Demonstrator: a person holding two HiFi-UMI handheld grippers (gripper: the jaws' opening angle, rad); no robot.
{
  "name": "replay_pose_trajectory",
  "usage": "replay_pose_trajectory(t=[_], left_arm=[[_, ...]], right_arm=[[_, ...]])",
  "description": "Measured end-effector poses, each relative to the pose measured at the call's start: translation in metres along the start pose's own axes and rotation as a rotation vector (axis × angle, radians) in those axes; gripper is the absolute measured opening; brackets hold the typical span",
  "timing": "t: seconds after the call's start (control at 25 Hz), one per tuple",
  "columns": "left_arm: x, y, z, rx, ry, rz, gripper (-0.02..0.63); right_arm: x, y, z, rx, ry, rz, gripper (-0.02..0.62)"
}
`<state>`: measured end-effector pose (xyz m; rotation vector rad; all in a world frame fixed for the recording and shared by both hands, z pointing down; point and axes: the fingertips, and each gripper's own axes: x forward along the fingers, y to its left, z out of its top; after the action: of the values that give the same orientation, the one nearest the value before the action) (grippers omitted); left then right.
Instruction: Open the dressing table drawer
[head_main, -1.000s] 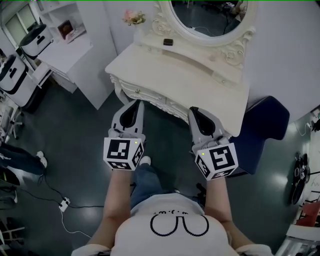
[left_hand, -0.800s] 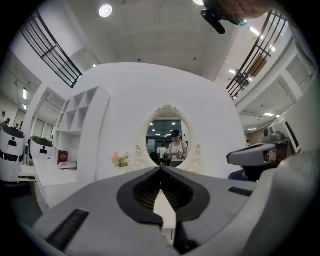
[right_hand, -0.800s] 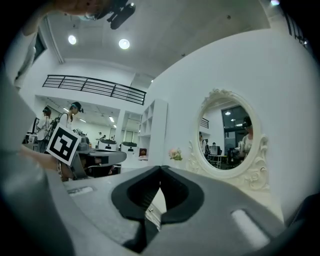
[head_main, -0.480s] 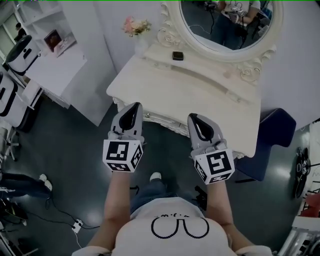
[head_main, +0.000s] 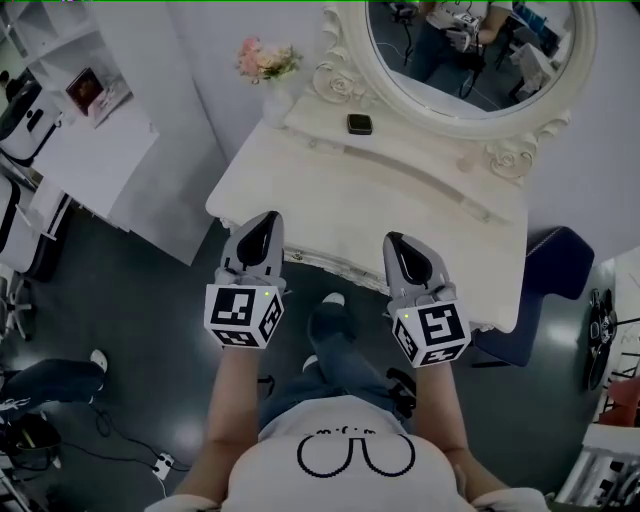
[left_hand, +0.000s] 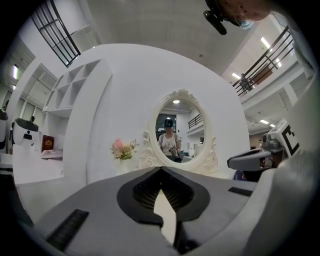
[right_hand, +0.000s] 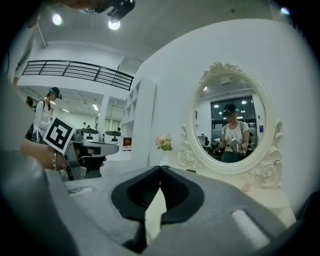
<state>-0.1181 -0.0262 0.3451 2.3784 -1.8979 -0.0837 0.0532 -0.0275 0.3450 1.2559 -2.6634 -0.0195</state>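
The cream dressing table (head_main: 400, 200) with an oval mirror (head_main: 470, 50) stands straight ahead. Its drawer front is hidden under the tabletop's carved front edge (head_main: 330, 264). My left gripper (head_main: 267, 222) is shut and empty, its tip just over that edge at the left. My right gripper (head_main: 396, 243) is shut and empty too, at the same edge further right. In the left gripper view the closed jaws (left_hand: 161, 169) point level at the mirror (left_hand: 179, 127). The right gripper view shows its closed jaws (right_hand: 160, 167) facing the tabletop (right_hand: 220, 182).
A small black object (head_main: 359, 124) lies at the back of the tabletop, and a vase of pink flowers (head_main: 266, 62) stands at its left corner. A white shelf unit (head_main: 90, 130) is to the left, a dark blue seat (head_main: 555, 265) to the right. My foot (head_main: 333, 300) is below the table's edge.
Both grippers and the view have moved forward to the table; the tips, short of the front edge before, now reach it. Both stayed shut.
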Motion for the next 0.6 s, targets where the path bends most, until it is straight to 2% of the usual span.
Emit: replay_pose_trajectory(t=[0.4,0.6], left_arm=[[0.103,0.037,-0.017,-0.033,0.052,-0.014,-0.002],[0.159,0.05,-0.027,-0.026,0.104,-0.04,-0.002]], right_arm=[[0.092,-0.051,-0.013,0.047,0.008,-0.003,0.0],[0.144,-0.08,-0.022,0.088,0.032,0.004,0.0]])
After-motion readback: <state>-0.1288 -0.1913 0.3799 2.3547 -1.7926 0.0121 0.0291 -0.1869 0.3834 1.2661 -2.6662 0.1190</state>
